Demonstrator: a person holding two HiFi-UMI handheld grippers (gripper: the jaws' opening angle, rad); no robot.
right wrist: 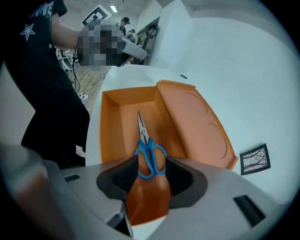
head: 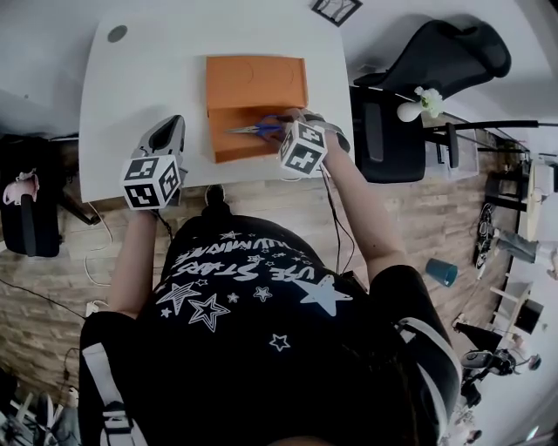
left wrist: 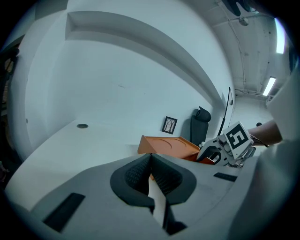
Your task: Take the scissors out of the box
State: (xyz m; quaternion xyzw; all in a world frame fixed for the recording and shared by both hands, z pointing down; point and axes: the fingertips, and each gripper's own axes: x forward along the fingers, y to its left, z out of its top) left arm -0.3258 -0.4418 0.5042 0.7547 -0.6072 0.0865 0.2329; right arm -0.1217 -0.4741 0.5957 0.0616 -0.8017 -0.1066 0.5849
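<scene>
An orange box (head: 228,139) lies open on the white table (head: 139,87), its lid (head: 255,81) folded back on the far side. Scissors (head: 258,129) with blue handles lie inside, blades pointing left. My right gripper (head: 289,124) points steeply down over the box's right end. In the right gripper view its jaws stand open on either side of the scissors' (right wrist: 149,152) blue handles, with the box floor (right wrist: 117,122) below. My left gripper (head: 167,129) hovers over the table's front left, jaws shut and empty (left wrist: 150,161), apart from the box (left wrist: 164,145).
A black office chair (head: 427,78) stands right of the table. A small framed card (head: 336,9) sits at the far edge, also in the right gripper view (right wrist: 254,158). A round cable hole (head: 117,33) marks the far left corner. A black bag (head: 30,209) sits on the floor.
</scene>
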